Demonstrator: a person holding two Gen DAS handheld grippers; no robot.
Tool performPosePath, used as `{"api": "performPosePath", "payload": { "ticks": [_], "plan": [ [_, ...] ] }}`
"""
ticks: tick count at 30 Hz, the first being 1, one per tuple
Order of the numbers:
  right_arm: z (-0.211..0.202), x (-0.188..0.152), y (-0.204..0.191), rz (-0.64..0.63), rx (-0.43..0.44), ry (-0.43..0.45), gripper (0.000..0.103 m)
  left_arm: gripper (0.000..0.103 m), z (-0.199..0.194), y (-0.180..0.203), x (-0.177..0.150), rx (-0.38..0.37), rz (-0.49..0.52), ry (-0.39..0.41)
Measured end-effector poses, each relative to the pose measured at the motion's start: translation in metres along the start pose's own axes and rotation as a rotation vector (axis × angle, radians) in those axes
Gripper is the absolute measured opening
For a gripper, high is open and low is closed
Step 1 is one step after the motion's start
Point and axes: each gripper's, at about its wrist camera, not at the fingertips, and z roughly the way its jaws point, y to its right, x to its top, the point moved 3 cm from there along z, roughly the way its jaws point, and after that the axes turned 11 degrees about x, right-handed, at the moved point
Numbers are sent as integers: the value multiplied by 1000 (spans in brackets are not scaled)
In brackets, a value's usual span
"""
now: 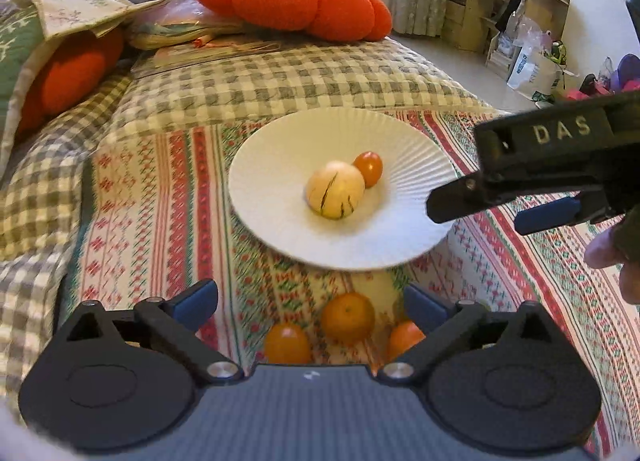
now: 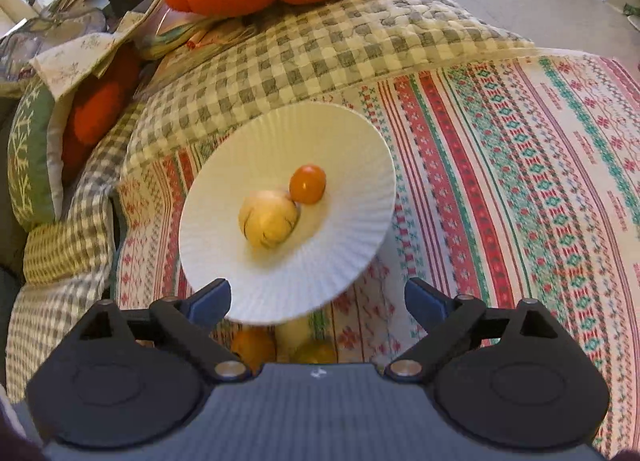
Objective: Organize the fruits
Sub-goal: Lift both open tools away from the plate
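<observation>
Bedding under us is soft: a striped blanket (image 2: 520, 165) spread over the bed, so the white plate (image 1: 280, 229) sits on yielding ground. We hold both claws gaping wide with nothing between the jaws, the left claw (image 1: 310, 303) near the plate's near rim, the right claw (image 2: 318, 301) likewise. On the plate a pale yellow fruit (image 1: 335, 189) touches a small orange tomato (image 1: 368, 168). Three orange fruits (image 1: 348, 317) lie off the plate, just near of it. We judge a push on the rim could tip the plate and roll the fruit. Our own claw bodies partly hide those near fruits.
</observation>
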Motion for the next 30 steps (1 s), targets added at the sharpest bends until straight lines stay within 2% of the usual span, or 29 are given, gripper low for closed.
{"api": "performPosePath", "payload": {
  "ticks": [10,21,30],
  "plan": [
    [-10,-40,0,16,11,-25,99,96,-25,-14,-33,18,-23,-29],
    [-22,-74,-7,-78,-13,-38,102,96,-45,-30,-59,46,-37,-33],
    [-21,-90,0,-81,-28,-36,103,96,-43,-40,-77,84,-42,-51]
  ]
}}
